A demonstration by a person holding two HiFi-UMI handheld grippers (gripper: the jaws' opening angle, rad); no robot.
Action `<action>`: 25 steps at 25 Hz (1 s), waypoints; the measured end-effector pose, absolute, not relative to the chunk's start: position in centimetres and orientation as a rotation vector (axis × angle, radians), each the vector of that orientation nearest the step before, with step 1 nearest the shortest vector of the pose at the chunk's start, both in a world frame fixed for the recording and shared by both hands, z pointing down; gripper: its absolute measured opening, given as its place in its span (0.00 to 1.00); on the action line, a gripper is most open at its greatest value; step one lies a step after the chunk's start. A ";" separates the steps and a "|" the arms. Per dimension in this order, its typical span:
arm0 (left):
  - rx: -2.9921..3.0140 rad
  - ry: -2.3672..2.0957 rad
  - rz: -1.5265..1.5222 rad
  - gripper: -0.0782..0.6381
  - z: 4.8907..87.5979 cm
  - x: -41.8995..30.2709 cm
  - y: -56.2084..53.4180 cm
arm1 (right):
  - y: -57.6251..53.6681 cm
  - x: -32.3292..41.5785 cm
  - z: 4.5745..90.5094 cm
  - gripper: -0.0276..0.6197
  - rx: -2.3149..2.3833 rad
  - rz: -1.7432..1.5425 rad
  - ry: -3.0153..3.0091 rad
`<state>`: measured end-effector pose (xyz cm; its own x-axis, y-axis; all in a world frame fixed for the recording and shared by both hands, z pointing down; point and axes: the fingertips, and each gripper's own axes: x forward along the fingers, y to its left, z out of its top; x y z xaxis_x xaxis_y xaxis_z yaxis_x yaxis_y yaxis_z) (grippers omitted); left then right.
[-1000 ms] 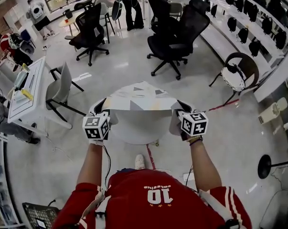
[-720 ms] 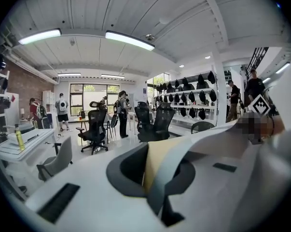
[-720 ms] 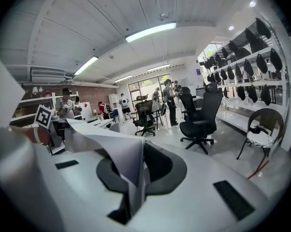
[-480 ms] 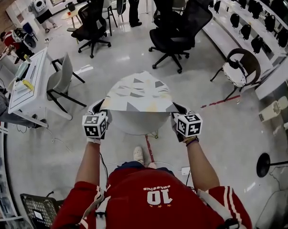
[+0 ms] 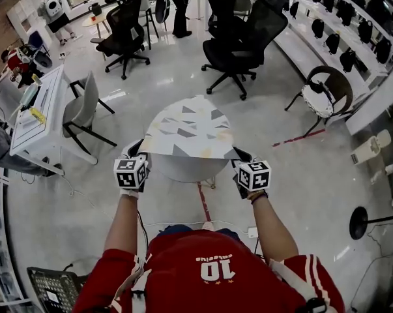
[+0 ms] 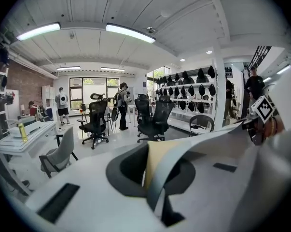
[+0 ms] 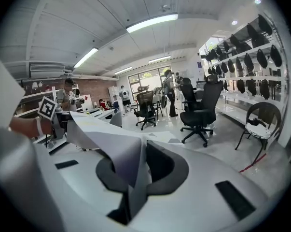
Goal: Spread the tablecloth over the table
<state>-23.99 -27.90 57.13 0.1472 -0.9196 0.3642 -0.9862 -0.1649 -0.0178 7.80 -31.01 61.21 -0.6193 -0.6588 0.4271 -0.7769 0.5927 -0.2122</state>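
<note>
**Over the desk [image 5: 183,169], both claws on the cloth [image 5: 191,129]**

Straight ahead of me in the head view, the cloth is stretched over a round white desk, its near edge pulled taut between my two claws. I have the left claw [image 5: 137,152] at the near left corner and the right claw [image 5: 239,156] at the near right one. From the left gripper view, the left claw [image 6: 154,187] is pressed together on a fold of cloth [image 6: 203,139]. The fold's yellowish underside shows just past the jaws, and the edge runs off rightward to the other claw's marker cube [image 6: 264,109]. From the right gripper view, the right claw [image 7: 128,187] is likewise pinching a bunched grey fold [image 7: 114,151], and the sheet leads away left to the left claw's marker cube [image 7: 47,108]. The cloth is pale with grey and tan triangles. It covers the desk's far part, while the near white rim is bare below the held edge. I cannot tell whether fabric touches the top. Black office chairs [image 5: 238,41] stand beyond, a grey chair [image 5: 82,113] to the left.
</note>
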 end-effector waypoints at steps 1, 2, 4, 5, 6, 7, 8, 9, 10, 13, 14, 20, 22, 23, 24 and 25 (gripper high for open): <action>2.195 -1.858 0.430 0.13 57.6 -24.1 -27.6 | -30.8 7.7 61.4 0.09 1.176 0.560 -2.518; 2.196 -1.849 0.434 0.13 58.0 -24.3 -27.3 | -30.7 7.6 61.5 0.09 1.183 0.574 -2.515; 2.198 -1.827 0.457 0.13 58.7 -24.8 -27.0 | -30.4 7.2 61.7 0.10 1.197 0.592 -2.504; 2.196 -1.813 0.465 0.13 59.0 -25.1 -26.9 | -30.2 6.9 61.8 0.10 1.201 0.592 -2.500; 2.191 -1.797 0.465 0.13 59.2 -25.5 -26.8 | -30.1 6.6 61.8 0.10 1.205 0.591 -2.497; 2.184 -1.777 0.461 0.14 59.5 -25.8 -26.8 | -30.0 6.3 61.9 0.11 1.208 0.590 -2.495; 2.177 -1.757 0.458 0.15 59.8 -26.0 -26.7 | -29.9 6.1 62.0 0.11 1.212 0.592 -2.491; 2.172 -1.738 0.462 0.15 60.1 -26.1 -26.6 | -29.8 6.0 62.2 0.11 1.214 0.598 -2.484; 2.171 -1.723 0.476 0.16 60.5 -26.2 -26.5 | -29.6 5.9 62.6 0.11 1.212 0.606 -2.473; 2.174 -1.721 0.576 0.20 61.4 -26.6 -25.9 | -28.6 5.7 63.7 0.12 1.178 0.580 -2.412; 2.176 -1.727 0.613 0.22 61.6 -26.8 -25.7 | -28.2 5.7 64.0 0.13 1.158 0.559 -2.388; 2.192 -1.678 0.711 0.29 63.6 -27.5 -24.2 | -24.9 6.0 65.7 0.17 1.054 0.500 -2.309; 2.188 -1.648 0.738 0.30 64.4 -27.6 -23.5 | -23.9 6.1 66.0 0.17 1.020 0.482 -2.291; 2.189 -1.634 0.756 0.30 64.7 -27.7 -23.1 | -23.3 6.1 66.1 0.17 1.004 0.475 -2.283; 2.193 -1.621 0.775 0.30 65.1 -27.7 -22.7 | -22.8 6.2 66.2 0.17 0.992 0.468 -2.276; 2.195 -1.607 0.793 0.30 65.4 -27.8 -22.2 | -22.3 6.4 66.2 0.17 0.983 0.461 -2.270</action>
